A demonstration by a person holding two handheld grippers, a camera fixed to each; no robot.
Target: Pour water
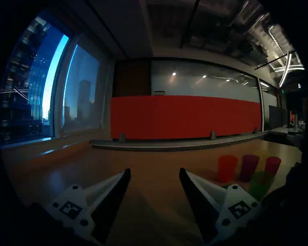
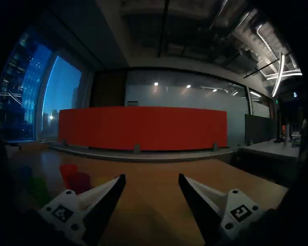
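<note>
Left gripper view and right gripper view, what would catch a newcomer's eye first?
The broad red panel across the far wall stands out most, with the blue dusk window to its left. On the wooden table, coloured cups cluster at the right, beyond the open left gripper.

The left claw (image 1: 154, 171) is hovering over the brown wooden surface (image 1: 154, 213). Its two white-and-black fingers (image 1: 105, 192) are standing well apart, with nothing between them. To the right of the claw, four plastic cups are standing upright in a close cluster on the surface: an orange cup (image 1: 227, 168), a purple cup (image 1: 249, 167), a pink cup (image 1: 272, 165) and, nearer the camera, a green cup (image 1: 260, 184). A wide red wall panel (image 1: 186, 117) is running behind the surface. A tall window (image 1: 51, 94) at left is showing a dusk skyline.
</note>
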